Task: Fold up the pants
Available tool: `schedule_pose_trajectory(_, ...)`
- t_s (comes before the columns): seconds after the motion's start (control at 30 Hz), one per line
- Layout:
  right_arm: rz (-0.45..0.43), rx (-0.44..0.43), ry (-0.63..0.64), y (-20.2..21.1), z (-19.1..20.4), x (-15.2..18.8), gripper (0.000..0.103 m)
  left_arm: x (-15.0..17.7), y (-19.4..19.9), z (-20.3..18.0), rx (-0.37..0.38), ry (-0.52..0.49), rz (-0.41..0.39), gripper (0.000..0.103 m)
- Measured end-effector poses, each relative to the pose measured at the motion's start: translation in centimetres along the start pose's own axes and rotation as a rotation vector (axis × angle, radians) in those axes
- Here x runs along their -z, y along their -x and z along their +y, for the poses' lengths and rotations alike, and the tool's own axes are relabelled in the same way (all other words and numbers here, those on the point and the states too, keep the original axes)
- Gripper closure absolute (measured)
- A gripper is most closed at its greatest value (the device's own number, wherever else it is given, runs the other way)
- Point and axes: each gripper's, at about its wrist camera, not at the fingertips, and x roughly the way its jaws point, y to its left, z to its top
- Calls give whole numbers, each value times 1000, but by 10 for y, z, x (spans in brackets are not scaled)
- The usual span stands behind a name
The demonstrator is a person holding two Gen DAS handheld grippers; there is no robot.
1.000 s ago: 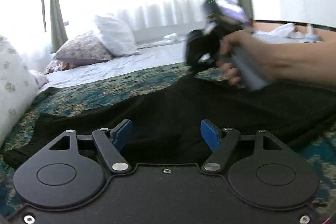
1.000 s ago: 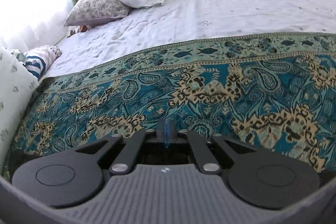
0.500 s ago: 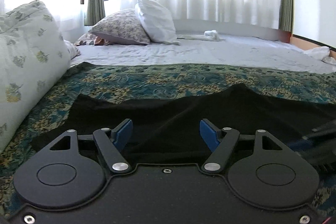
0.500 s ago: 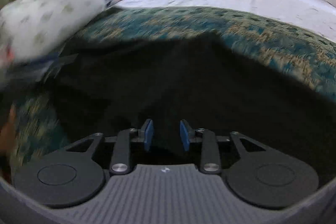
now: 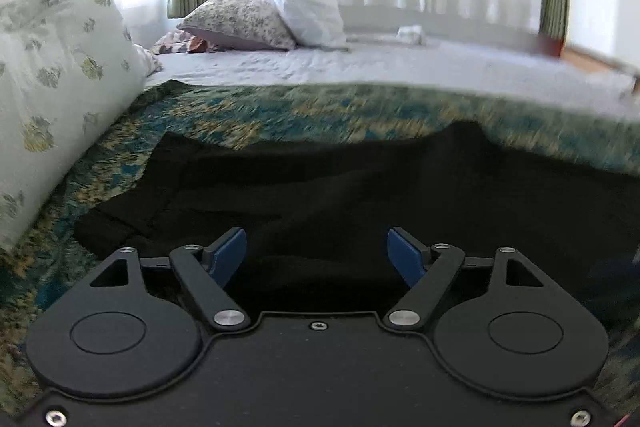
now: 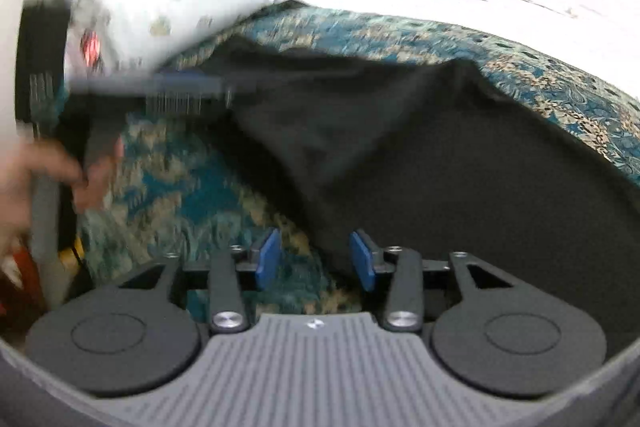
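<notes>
Black pants [image 5: 340, 187] lie spread on a teal patterned bedspread [image 5: 280, 115]. My left gripper [image 5: 316, 255] is open and empty, its blue pads just above the near part of the pants. In the right wrist view the pants [image 6: 420, 147] fill the right side, their near edge running down toward my right gripper [image 6: 316, 259], which is open and empty over the bedspread [image 6: 180, 195] at that edge. The left gripper [image 6: 168, 87] shows blurred at the pants' far left end, with the hand that holds it.
A large floral pillow [image 5: 52, 75] lies at the left. Two more pillows [image 5: 280, 15] lean at the head of the white bed [image 5: 400, 67]. Curtains hang behind. The bed's near left edge shows in the right wrist view.
My right gripper opened and swung left from facing the far bedspread to the pants' near edge. My left gripper turned toward the pillows and moved closer over the pants.
</notes>
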Motion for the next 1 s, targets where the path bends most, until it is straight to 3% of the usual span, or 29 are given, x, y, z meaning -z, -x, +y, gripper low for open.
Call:
schedule_pose_trajectory(0.1,-28,73,-87,-7,-23,-28,36,13,-13,6,-25,0,69,26)
schedule_pose_trajectory(0.3,-4,208,-167,-67,-53,-76,33,19,-17,23,-32,106,72,25)
schedule_pose_trajectory(0.43,62,330,-162,-127,-64,-95,55,19,-18,30,-33,125,68,25)
schedule_pose_trajectory(0.6,0,437,-87,-162,-83,-112,51,20,-21,33,-41,138,63,22)
schedule_pose_trajectory(0.67,-3,424,-98,-164,-93,-119,44,19,-23,31,-47,131,60,22)
schedule_pose_trajectory(0.8,-38,383,-146,-135,-95,-113,39,21,-24,33,-44,140,58,22)
schedule_pose_trajectory(1.0,-60,206,-117,-62,-69,-53,34,19,-26,32,-62,138,67,17)
